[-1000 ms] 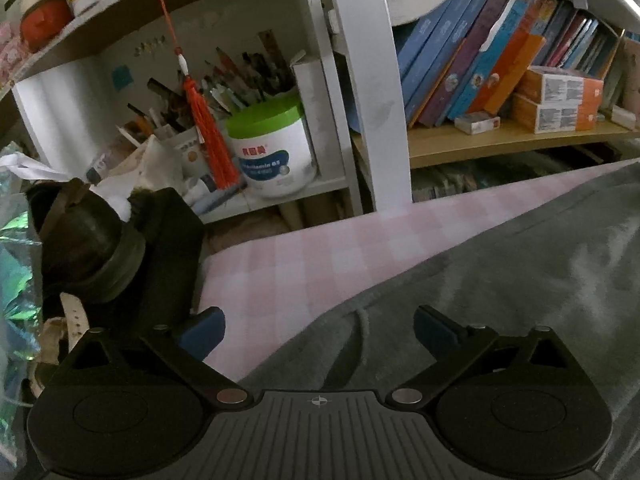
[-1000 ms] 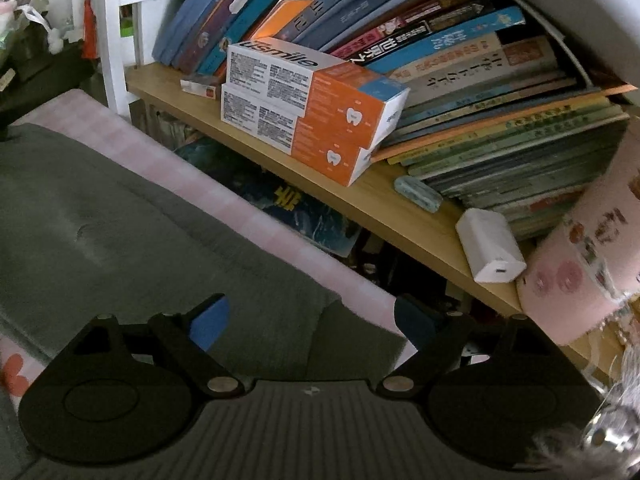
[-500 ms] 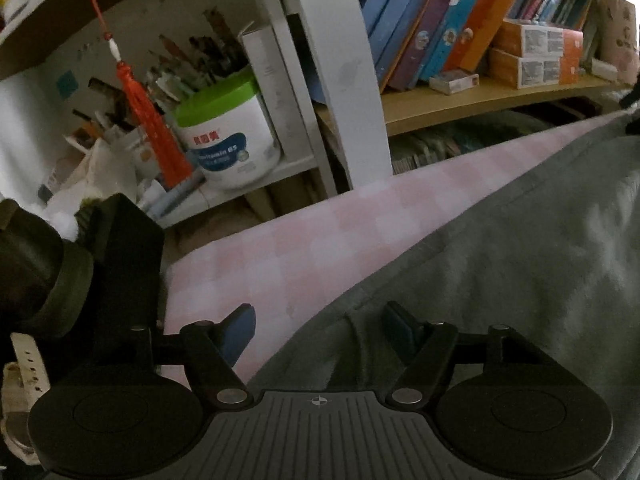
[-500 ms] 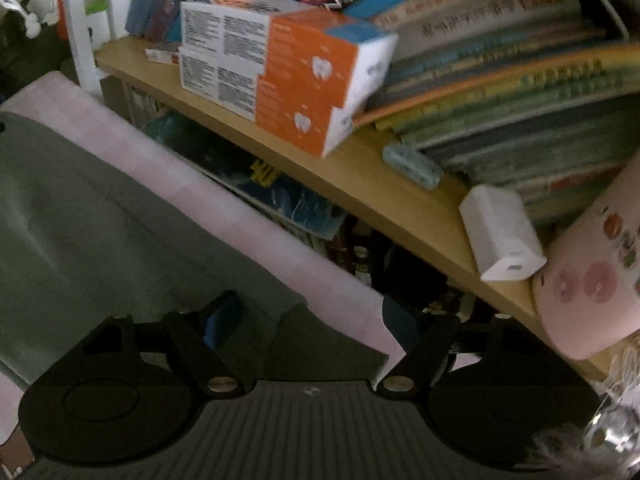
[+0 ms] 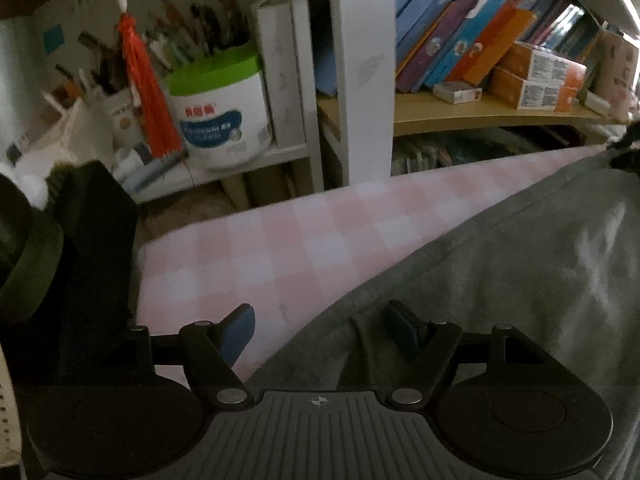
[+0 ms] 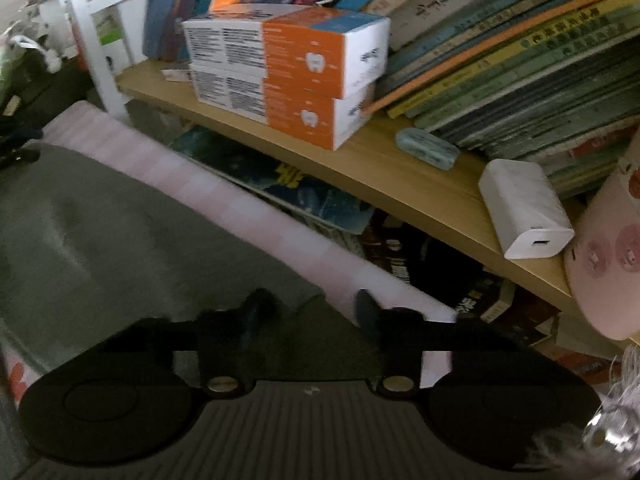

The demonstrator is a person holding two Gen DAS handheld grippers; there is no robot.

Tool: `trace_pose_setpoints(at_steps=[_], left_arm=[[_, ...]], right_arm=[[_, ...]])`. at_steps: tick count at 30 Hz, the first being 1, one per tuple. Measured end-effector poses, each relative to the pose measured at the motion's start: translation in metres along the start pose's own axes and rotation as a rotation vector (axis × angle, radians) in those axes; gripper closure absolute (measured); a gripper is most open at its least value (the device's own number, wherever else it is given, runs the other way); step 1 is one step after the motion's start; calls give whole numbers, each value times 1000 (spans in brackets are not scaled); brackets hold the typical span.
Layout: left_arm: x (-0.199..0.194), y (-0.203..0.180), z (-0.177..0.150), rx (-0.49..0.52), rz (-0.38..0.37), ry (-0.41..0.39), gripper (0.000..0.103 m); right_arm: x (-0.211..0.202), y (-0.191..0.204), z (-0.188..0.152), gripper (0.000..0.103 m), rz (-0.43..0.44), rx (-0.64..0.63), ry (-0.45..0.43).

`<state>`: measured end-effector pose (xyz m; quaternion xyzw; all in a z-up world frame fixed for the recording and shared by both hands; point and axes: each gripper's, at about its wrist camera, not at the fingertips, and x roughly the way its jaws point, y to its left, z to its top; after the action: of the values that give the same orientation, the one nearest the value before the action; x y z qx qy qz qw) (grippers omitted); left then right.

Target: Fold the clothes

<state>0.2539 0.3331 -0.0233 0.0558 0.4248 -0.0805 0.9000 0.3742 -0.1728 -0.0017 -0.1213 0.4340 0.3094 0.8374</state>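
A grey garment is lying spread flat on a pink checked cover, in front of shelves of books. Its far edge is running along the cover from one gripper to the other, so the long axis of that edge is being spanned by the two hands, one at each corner.

The left gripper is being held over the left corner of the garment. Its jaws are standing apart and have just been closing a little. One finger is resting over the grey cloth, the other over the bare checked cover, and the corner of the cloth is lying between them; the pads are not pressing on it.

The right gripper is being held over the right corner, close to the cover's edge, with stacked orange boxes and a white charger on the shelf beyond. Its jaws have just been closing sharply, and a fold of the grey cloth is lying between them. This view is blurred, so whether the pads are already biting on the cloth cannot be told.

As a judgement, the corner grasp is being completed. The right hand appears further along than the left. For the coming fold, both corners are probably being required in a firm pinch before the edge is lifted and carried towards the person.
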Motion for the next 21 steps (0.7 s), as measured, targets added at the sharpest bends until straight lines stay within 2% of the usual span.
trace_pose_setpoints(at_steps=[1, 3, 4, 5, 6, 8, 9, 11, 13, 16, 21], left_arm=[[1, 1, 1, -17, -12, 12, 34], [0, 2, 2, -41, -38, 27, 47], [0, 1, 2, -47, -54, 30, 56], [-1, -1, 3, -49, -48, 32, 65], [-2, -3, 3, -50, -36, 35, 69], [-4, -8, 5, -52, -12, 40, 86], [-5, -10, 5, -52, 0, 43, 87], [-10, -16, 8, -44, 81, 20, 90], [-23, -25, 7, -24, 125, -40, 91], [-51, -35, 1, 4, 151, -132, 92], [-100, -46, -13, 5, 155, -234, 92]], right_arm=[[-1, 1, 0, 75, 4, 1, -2], [-2, 6, -2, 86, -12, 1, -10], [-2, 9, -2, 86, -23, -1, -15], [-3, 12, -3, 88, -35, -2, -19], [-3, 15, -4, 89, -46, -4, -24], [-4, 23, -5, 89, -86, -15, -33], [-4, 30, -5, 89, -135, -32, -37], [-12, 45, -4, 89, -218, -47, -90], [-23, 61, -5, 89, -289, -61, -156], [-45, 88, -16, 90, -360, -127, -236], [-85, 114, -49, 90, -444, -195, -334]])
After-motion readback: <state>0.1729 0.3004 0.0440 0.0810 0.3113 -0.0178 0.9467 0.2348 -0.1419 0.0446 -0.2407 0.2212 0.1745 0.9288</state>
